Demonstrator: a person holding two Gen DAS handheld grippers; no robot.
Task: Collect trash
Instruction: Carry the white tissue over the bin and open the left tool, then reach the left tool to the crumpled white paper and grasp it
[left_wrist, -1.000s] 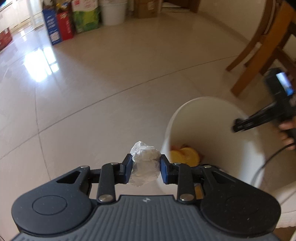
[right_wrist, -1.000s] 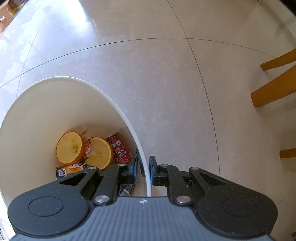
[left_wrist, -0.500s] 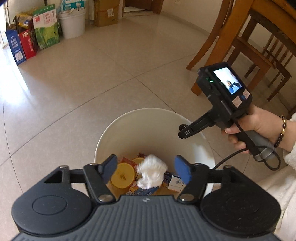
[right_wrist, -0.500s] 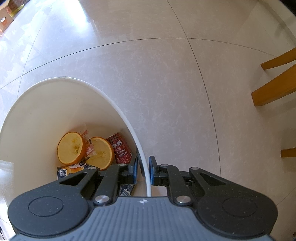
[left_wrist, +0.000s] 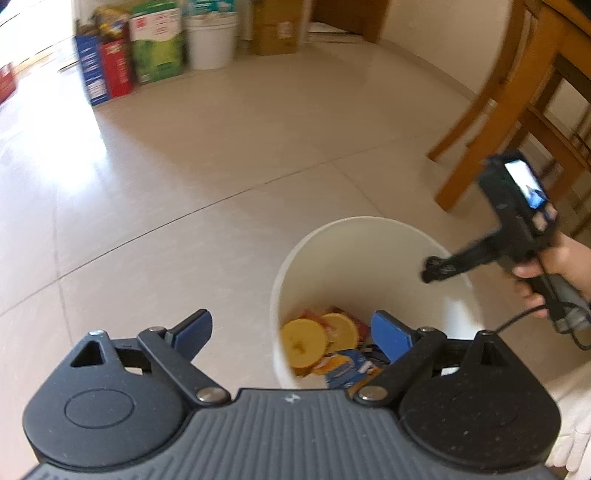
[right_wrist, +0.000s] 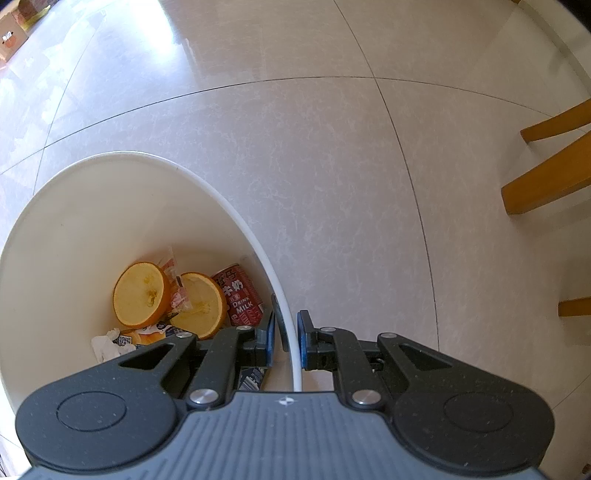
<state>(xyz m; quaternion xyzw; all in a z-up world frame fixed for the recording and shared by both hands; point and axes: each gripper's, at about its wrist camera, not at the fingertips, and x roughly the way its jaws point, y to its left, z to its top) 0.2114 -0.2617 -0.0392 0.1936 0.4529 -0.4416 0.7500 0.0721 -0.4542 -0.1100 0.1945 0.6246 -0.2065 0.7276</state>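
While the left gripper hangs with its blue pads spread wide and nothing between them, just over the near-left edge of the bin, the right gripper is pinched on the bin rim, one pad inside the wall and one outside. The task's thing, a tissue wad, lies in the bin at the bottom left of the pile, touching a blue carton and just beside two orange halves; a red milk can and a clear wrapper sit with them. The wad looks white, crumpled, irregular, partly hidden by the right gripper body, so its full shape can't be told; in the left view I can't pick it out. Handling guess: very light, soft, squashes to nothing, not slippery, not fragile, may stick to wet peel; any pinch across the bulk would hold it, no need for care. The bin looks like thin white plastic, smooth, stiff at the rim, probably light enough to tip or slide on the glossy tile, so the rim clamp is the sensible hold. A hand grips the right tool's handle near a chair. Boxes and a pail stand far off by the wall. No loose trash shows on the visible floor.
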